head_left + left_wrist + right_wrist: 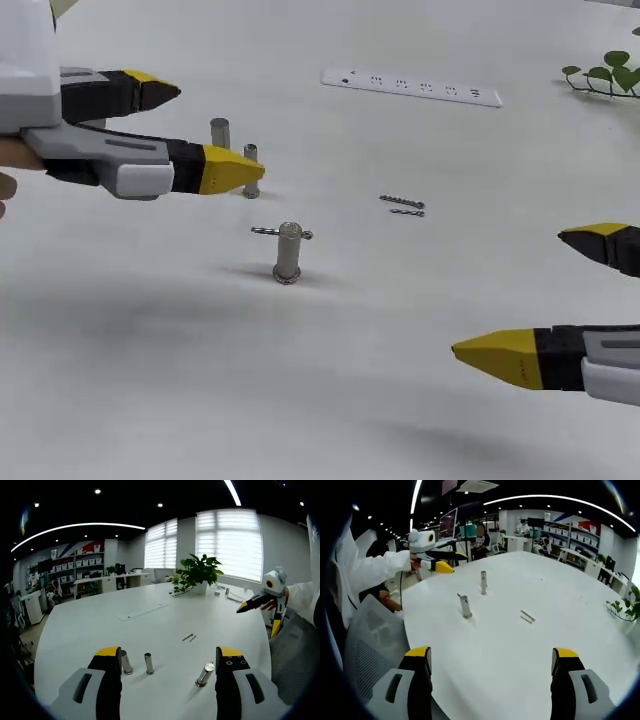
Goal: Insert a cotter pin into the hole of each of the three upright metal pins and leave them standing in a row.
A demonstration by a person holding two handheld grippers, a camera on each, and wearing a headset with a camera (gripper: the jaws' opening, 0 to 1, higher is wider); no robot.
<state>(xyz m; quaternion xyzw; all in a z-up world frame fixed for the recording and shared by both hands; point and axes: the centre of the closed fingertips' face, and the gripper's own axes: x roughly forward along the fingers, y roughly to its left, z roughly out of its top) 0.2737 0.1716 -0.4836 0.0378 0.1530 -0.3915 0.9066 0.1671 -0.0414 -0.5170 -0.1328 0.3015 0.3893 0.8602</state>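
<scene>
The left gripper (169,652) is hovering up and to the left of the near metal pin (288,252). Its black jaws with wedge-shaped yellow tips are standing wide apart, gripping nothing. In the head view its lower tip is covering part of the middle metal pin (251,172), and the far metal pin (219,132) is showing in the gap between the jaws. All three are short, smooth, silvery cylinders, standing upright on the table (330,400) in a slanting row that is running back and left from the near metal pin.

A thin wire cotter pin (268,231) is sitting crosswise through the top of the near metal pin, sticking out on both sides. Whether the other two have anything through them I cannot tell.

To the right of the near metal pin and a little behind it, two loose cotter pins (403,206) are lying flat side by side, apart from everything else. Farther back on that side a long, flat white power strip (410,87) is lying on the table, and a leafy green plant (605,75) is standing at the far right.

The right gripper (512,293) is hanging low and well to the right of the near metal pin, its jaws spread and empty.

The table is white, smooth and matte. Around it, window blinds (235,542) are letting in daylight, shelves (82,560) are lining a wall, and a grey mesh chair back (370,645) is standing close to the table edge.
</scene>
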